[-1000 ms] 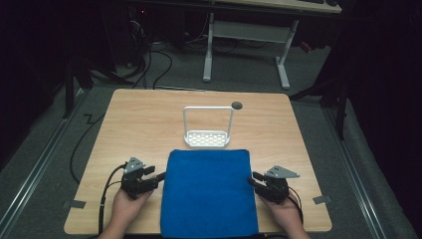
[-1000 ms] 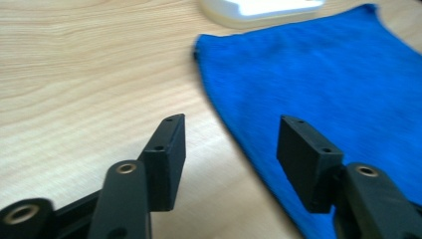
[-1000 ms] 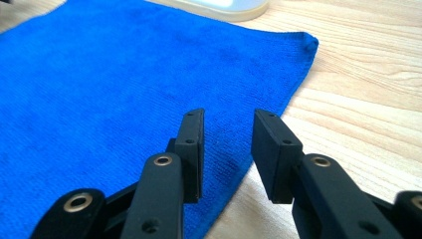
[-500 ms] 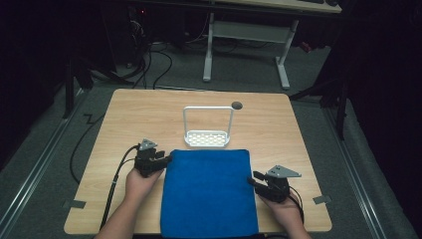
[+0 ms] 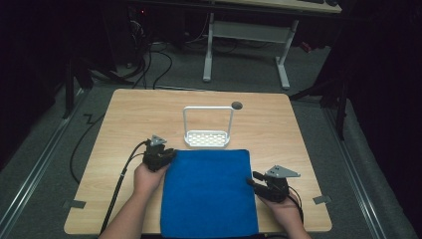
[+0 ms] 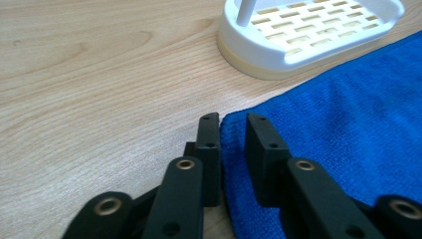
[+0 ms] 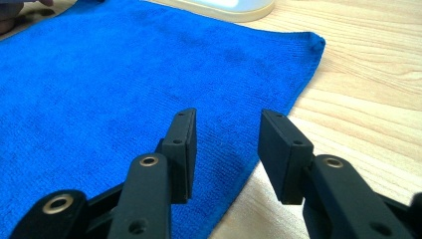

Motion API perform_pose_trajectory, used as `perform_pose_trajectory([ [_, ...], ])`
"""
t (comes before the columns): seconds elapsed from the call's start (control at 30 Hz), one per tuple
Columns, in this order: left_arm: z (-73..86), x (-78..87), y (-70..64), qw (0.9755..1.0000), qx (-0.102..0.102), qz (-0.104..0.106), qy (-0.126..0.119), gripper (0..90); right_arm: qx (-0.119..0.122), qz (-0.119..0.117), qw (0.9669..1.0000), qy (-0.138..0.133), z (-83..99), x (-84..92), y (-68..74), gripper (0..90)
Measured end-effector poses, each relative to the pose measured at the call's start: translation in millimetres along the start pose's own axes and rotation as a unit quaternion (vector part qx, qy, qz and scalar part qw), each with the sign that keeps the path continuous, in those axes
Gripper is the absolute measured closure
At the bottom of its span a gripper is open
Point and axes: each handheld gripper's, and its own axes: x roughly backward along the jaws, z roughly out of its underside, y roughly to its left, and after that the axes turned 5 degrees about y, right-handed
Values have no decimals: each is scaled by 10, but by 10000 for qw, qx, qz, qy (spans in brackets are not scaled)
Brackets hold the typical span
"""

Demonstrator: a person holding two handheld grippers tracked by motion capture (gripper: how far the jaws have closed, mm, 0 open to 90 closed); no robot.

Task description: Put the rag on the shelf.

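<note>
Since the earlier frame the left gripper has travelled up the blue cloth's left edge to its far left corner, and its jaws have just been closing, with that corner between them but a gap still showing, so not yet pinching. The cloth lies flat on the worktop, just in front of the white rack. The right gripper sits at the right edge, jaws spread and just opening, straddling the hem, probably for a two-corner lift.
</note>
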Motion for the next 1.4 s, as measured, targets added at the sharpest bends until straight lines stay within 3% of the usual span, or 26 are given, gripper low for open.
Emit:
perform_pose_trajectory([
  [0.3,11,7,-8,10000,62,-75,11,869,1,140,9999,-90,-69,-32,-17,554],
  [0.43,10,8,-5,10000,22,-71,27,870,-206,273,9994,-65,-225,-85,-98,525],
  [0.5,10,7,-2,10000,38,-61,20,870,-227,449,9987,14,-339,-161,-170,527],
  [0.63,11,6,0,10000,78,-35,13,870,-526,514,9970,228,-531,-413,-344,561],
  [0.83,10,8,5,10000,87,-16,23,870,-446,814,9944,502,-665,-675,-406,594],
  [1.0,11,9,10,9999,105,2,21,869,-429,909,9928,646,-664,-756,-423,661],
  [1.17,12,9,4,10000,79,33,27,869,-302,911,9932,656,-660,-760,-378,749],
  [1.27,15,12,0,10000,37,80,25,869,-249,833,9942,635,-656,-773,-335,872],
  [1.33,16,13,14,9997,50,223,37,871,-96,926,9937,620,-654,-775,-299,885],
  [1.4,26,58,1,9992,-101,374,14,875,61,987,9942,412,-651,-732,-246,888],
])
